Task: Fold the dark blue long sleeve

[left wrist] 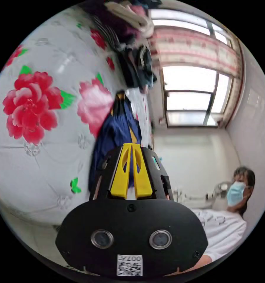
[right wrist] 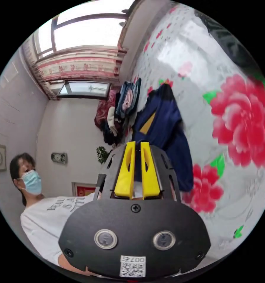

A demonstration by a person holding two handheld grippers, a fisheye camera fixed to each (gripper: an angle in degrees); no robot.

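- While the left gripper (left wrist: 131, 146) had its yellow jaws pressed together with no cloth between them, the blue shirt (left wrist: 116, 135) lay crumpled just beyond its tips on the floral sheet (left wrist: 35, 153).
- Right gripper (right wrist: 137, 144) was likewise closed and empty, the shirt (right wrist: 165, 129) just past it.
- Clothes pile (right wrist: 120, 112) sat farther off.
- Person (right wrist: 41, 212) was beside the gripper.
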